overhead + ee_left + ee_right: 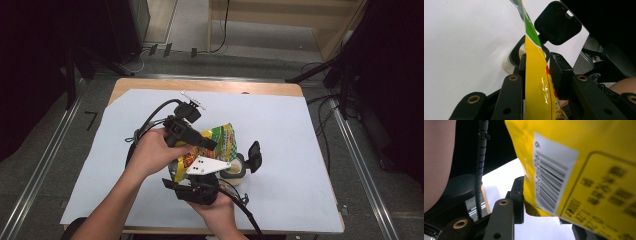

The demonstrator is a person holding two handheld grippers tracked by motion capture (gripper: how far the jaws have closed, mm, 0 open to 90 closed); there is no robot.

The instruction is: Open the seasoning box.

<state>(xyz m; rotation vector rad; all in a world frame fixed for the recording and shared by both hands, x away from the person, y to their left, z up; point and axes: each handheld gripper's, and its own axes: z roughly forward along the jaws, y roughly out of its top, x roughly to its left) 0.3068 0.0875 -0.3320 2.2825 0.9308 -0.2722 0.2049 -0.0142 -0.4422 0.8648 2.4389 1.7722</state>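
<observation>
A yellow and green snack bag (220,140) hangs over the table, held from two sides. My left gripper (206,145) reaches in from the left and is shut on the bag's upper part; in the left gripper view the bag (535,75) runs edge-on between the jaws of the left gripper (537,63). From the near side my right gripper (196,176) is shut on the bag's lower end, where the barcode side of the bag (574,170) covers the right gripper (544,202) and hides its right jaw. Under the bag stands a small round container (235,171) with its black flip lid (254,156) open.
A pale sheet (300,150) covers the wooden table (210,86). Beyond the left gripper's jaws the container's rim (514,53) and open lid (557,22) show. Metal rails run along both sides of the table, and cables lie on the floor at the far side.
</observation>
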